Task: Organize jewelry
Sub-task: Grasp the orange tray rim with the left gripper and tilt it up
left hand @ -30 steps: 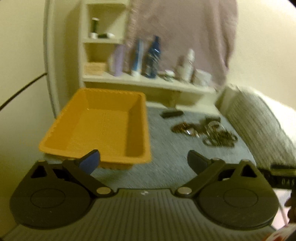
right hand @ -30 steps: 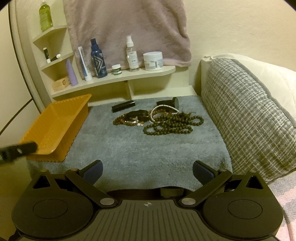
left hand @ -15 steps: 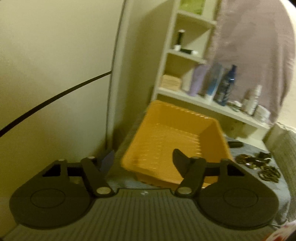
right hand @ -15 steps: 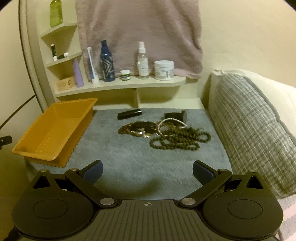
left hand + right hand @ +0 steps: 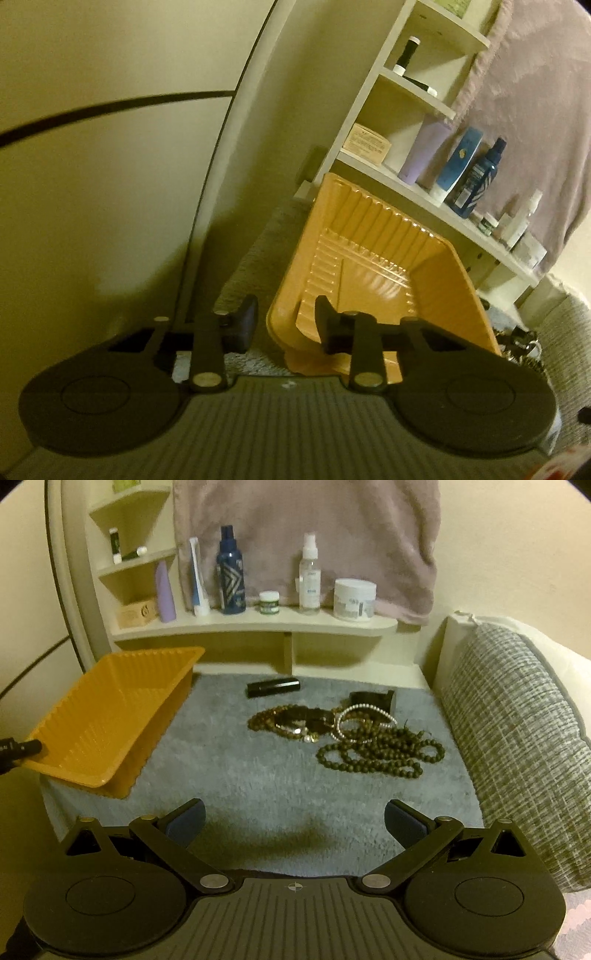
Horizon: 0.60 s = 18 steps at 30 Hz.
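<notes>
An empty orange tray (image 5: 439, 291) stands on the left of the grey mat (image 5: 266, 775). My left gripper (image 5: 285, 323) straddles the tray's near corner, one finger outside the rim and one inside. Its jaws are closing, with a gap still showing beside the outer pad. In the right wrist view its tip (image 5: 26, 747) shows at the tray (image 5: 110, 716) corner. A dark bead necklace (image 5: 380, 753), brown beads (image 5: 280, 720) and a pearl bracelet (image 5: 364, 720) lie heaped on the mat's right. My right gripper (image 5: 293, 823) hovers open over the mat's near edge, holding nothing.
A black tube (image 5: 273, 687) and a black box (image 5: 373, 699) lie behind the jewelry. A shelf (image 5: 251, 627) with bottles and jars runs along the back under a hanging towel. A grey checked cushion (image 5: 517, 731) borders the mat on the right; a wall is on the left.
My left gripper swung left and down to the tray's near corner, rolled, and its jaws narrowed around the rim. The right gripper shifted a little and stayed open.
</notes>
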Available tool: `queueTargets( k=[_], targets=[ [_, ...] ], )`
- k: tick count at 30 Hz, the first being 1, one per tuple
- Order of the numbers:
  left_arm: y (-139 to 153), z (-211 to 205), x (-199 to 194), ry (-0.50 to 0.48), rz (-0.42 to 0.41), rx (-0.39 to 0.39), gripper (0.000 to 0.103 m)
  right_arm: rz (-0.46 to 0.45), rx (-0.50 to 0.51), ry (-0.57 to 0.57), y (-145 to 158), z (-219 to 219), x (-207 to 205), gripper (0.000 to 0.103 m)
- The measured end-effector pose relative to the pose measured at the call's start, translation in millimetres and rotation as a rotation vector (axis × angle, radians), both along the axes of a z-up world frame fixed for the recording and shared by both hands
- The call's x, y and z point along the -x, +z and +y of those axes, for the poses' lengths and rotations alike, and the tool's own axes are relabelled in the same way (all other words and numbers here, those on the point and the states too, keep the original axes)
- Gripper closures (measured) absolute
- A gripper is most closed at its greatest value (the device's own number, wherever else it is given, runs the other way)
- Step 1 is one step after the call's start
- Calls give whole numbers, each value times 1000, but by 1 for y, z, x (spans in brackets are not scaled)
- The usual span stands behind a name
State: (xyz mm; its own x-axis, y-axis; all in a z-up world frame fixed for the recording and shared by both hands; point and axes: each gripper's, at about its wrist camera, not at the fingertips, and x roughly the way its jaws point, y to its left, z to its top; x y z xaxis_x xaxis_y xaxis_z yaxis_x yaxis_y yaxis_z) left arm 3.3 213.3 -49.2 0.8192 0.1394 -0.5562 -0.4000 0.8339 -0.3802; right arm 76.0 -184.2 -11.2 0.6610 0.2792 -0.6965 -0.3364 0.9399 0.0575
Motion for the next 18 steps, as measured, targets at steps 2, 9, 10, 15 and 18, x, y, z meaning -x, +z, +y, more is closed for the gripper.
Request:
queueTargets(
  k=[2,9,10,15,18],
  targets=[
    [-3,2,-2,4,-7,20,77,14,6,0,-4,2,-4,0],
    [-9,8,-6,18,-25,83,86,37,14,16,-13,13,-15,0],
    [-9,9,-6,15,-22,95,87,38,12,19,-14,15,-17,0],
    [-10,10,-7,17,-17,115,87,40,4,25,-16,17,-22,0],
    [-12,13,-7,33,-24,136,87,40,-1,24,-17,16,-24,0]
  ],
)
